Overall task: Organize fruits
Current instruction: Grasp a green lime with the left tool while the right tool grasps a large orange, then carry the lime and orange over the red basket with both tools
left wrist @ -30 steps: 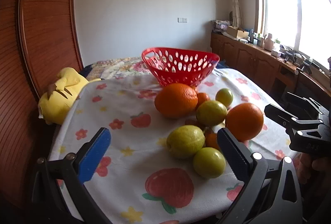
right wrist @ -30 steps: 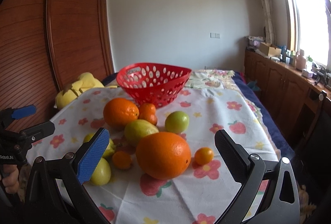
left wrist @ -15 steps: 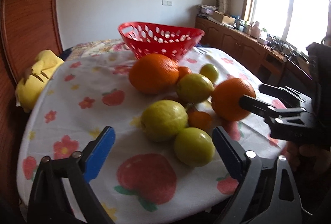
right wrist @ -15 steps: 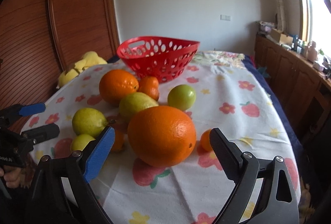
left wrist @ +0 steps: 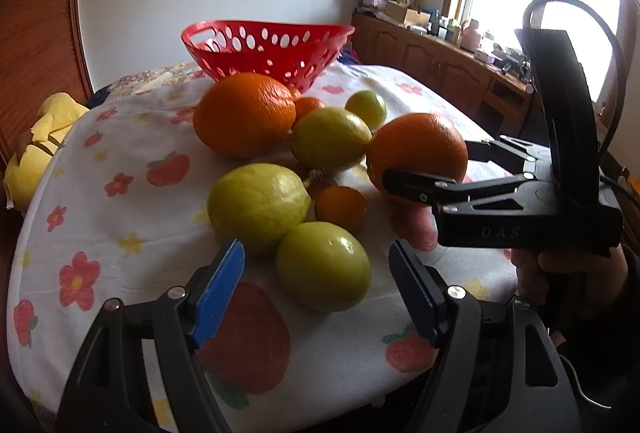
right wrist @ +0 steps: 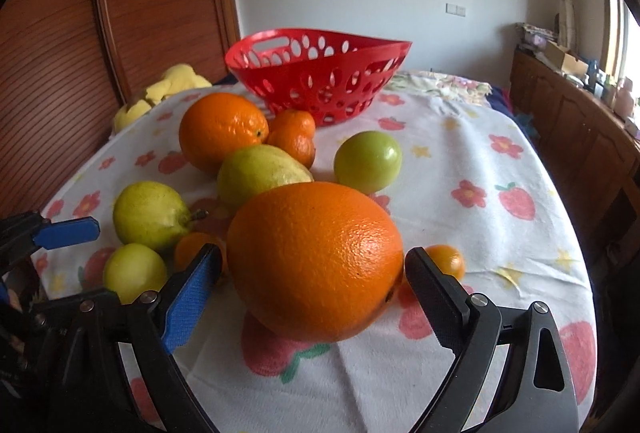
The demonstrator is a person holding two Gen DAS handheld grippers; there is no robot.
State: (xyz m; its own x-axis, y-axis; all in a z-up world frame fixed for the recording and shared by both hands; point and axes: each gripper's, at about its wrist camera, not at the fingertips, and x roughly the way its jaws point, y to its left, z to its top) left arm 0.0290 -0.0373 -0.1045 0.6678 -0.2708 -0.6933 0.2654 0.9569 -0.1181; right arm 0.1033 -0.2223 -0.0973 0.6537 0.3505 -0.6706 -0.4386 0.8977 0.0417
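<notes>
Left wrist: left gripper [left wrist: 316, 283] at bottom centre, jaws closing around the green fruit [left wrist: 323, 266] but pads not touching it, red basket [left wrist: 266, 49] upper centre; right wrist: right gripper [right wrist: 312, 283] wide apart, flanking the big orange [right wrist: 316, 259] at frame centre, contact unclear.

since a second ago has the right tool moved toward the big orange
Yes. The right tool has come forward and down; the big orange now sits between its fingers, untouched.
</notes>
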